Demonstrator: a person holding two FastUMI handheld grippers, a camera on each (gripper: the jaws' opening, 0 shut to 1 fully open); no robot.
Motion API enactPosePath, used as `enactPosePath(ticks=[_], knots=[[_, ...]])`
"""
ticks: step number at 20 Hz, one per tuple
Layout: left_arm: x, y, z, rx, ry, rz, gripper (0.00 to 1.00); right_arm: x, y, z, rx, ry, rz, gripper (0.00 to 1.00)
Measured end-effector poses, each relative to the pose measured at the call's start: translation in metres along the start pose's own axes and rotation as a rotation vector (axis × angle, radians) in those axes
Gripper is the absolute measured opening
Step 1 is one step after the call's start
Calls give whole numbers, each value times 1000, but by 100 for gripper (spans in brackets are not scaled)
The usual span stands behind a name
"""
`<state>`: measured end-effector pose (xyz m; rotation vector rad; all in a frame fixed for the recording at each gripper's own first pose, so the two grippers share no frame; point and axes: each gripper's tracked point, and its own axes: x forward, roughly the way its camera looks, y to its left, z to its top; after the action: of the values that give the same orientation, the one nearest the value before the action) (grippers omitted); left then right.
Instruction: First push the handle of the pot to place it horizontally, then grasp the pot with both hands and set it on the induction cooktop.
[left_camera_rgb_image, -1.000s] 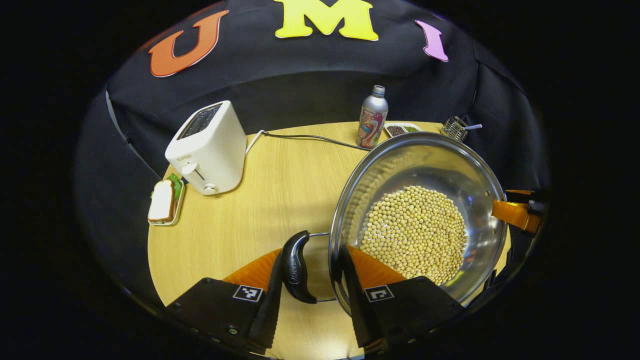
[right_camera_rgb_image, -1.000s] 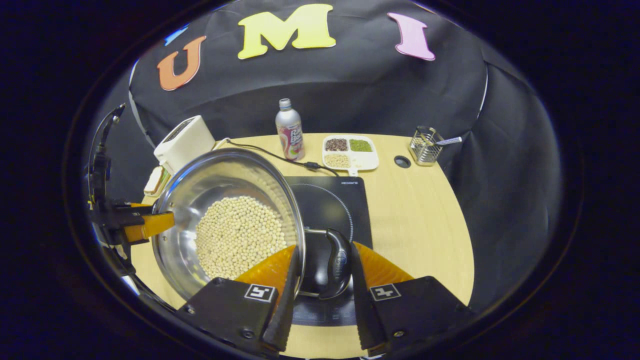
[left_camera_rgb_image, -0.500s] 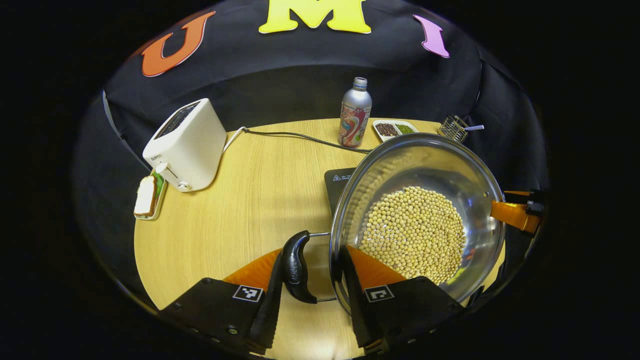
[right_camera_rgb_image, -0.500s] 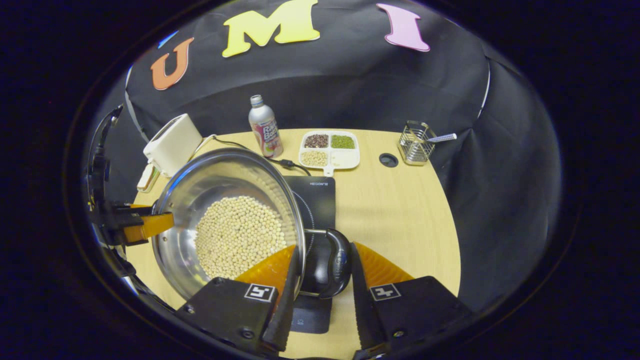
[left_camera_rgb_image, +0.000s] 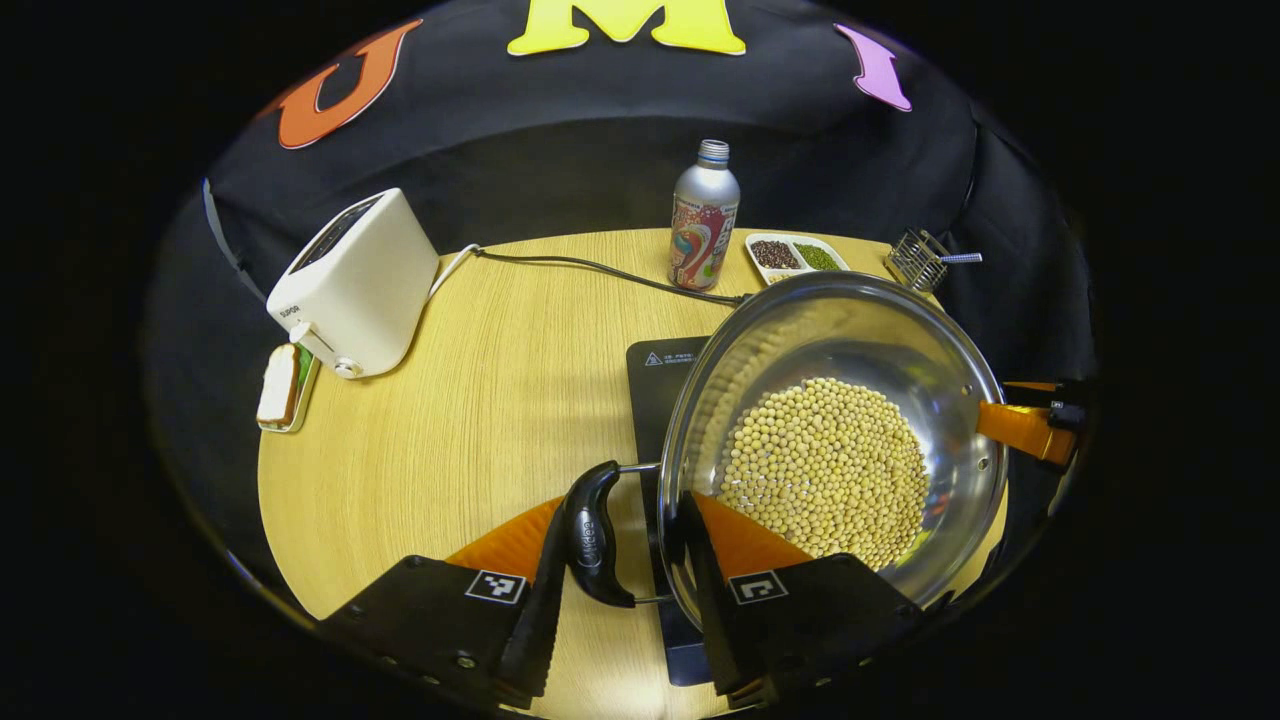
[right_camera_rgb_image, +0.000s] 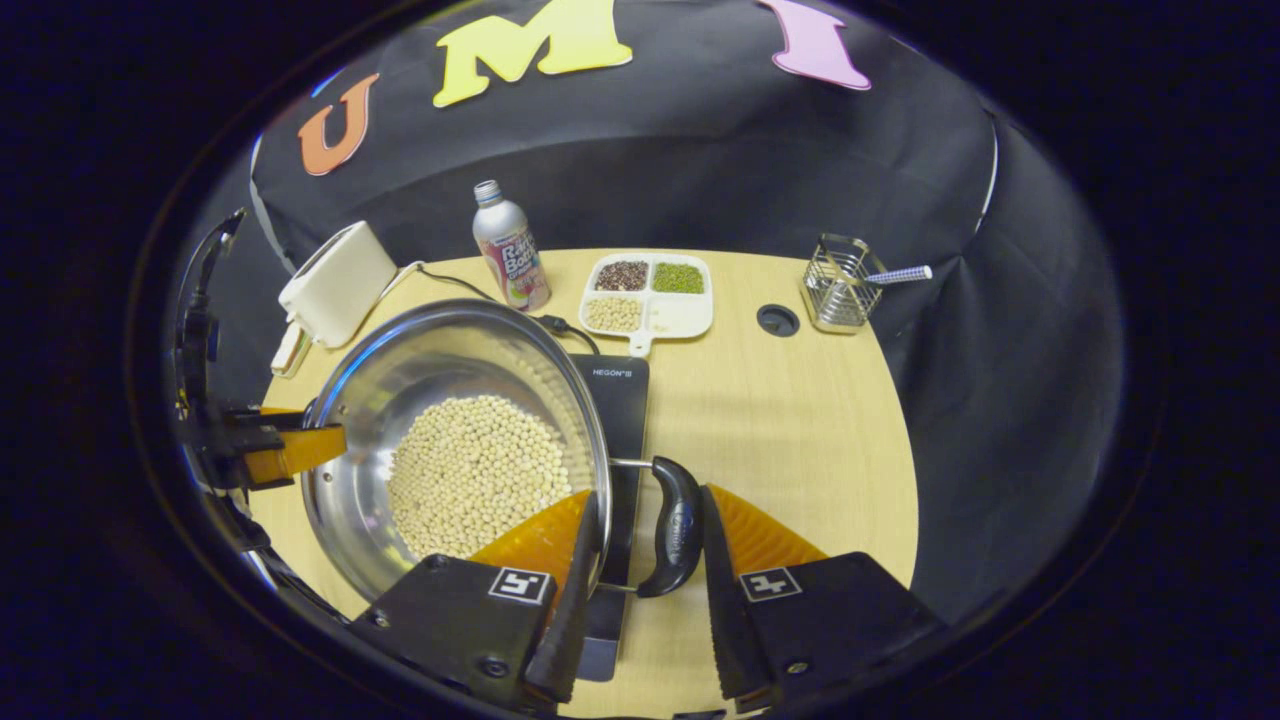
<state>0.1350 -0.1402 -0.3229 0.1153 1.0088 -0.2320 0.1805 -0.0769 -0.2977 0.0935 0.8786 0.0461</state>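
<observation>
Left gripper (left_camera_rgb_image: 620, 580) has one finger outside its black side handle (left_camera_rgb_image: 590, 535) and one inside the steel pot (left_camera_rgb_image: 835, 440), pinching handle and wall. Right gripper (right_camera_rgb_image: 640, 585) mirrors that on the opposite handle (right_camera_rgb_image: 677, 525). The pot of soybeans (right_camera_rgb_image: 475, 475) hangs between them, partly over the induction cooktop (left_camera_rgb_image: 665, 375) on the wooden table (left_camera_rgb_image: 480, 400). Judging from this, it's the carry step; next comes centring over the cooktop and lowering level, so no beans spill.

steel pot (left_camera_rgb_image: 950, 380), round, shiny, holding pale beans (left_camera_rgb_image: 825, 465); black loop handle each side; over the flat black induction cooktop (right_camera_rgb_image: 620, 400), overlapping it.
</observation>
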Motion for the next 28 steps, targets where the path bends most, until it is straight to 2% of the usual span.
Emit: enactPosePath(ticks=[1, 3, 5, 6, 7, 8, 10, 11, 12, 15, 28], knots=[[1, 2, 1, -2, 1, 2, 59, 3, 0, 1, -5, 2, 2, 53], [3, 0, 1, -5, 6, 2, 69, 6, 0, 2, -15, 5, 4, 53], [6, 1, 2, 3, 12, 1, 69, 10, -1, 3, -29, 7, 2, 53], [5, 0, 4, 13, 9, 2, 59, 11, -2, 2, -24, 8, 3, 53], [4, 0, 5, 23, 6, 6, 59, 17, -3, -1, -31, 22, 3, 53], [6, 0, 4, 26, 8, 8, 69, 18, -3, 1, -48, 6, 3, 53], [7, 2, 4, 16, 1, 8, 69, 18, -5, 1, -69, 19, -12, 56], [5, 1, 4, 12, -4, 6, 59, 19, -5, 1, -74, 26, -21, 56], [6, 0, 3, 9, 1, 6, 59, 19, -5, 1, -81, 26, -26, 53], [7, 0, 4, 9, -2, 7, 59, 19, -5, 0, -82, 21, -22, 56], [8, 0, 7, 14, -23, 21, 59, 18, -5, 0, -52, -21, -32, 54]])
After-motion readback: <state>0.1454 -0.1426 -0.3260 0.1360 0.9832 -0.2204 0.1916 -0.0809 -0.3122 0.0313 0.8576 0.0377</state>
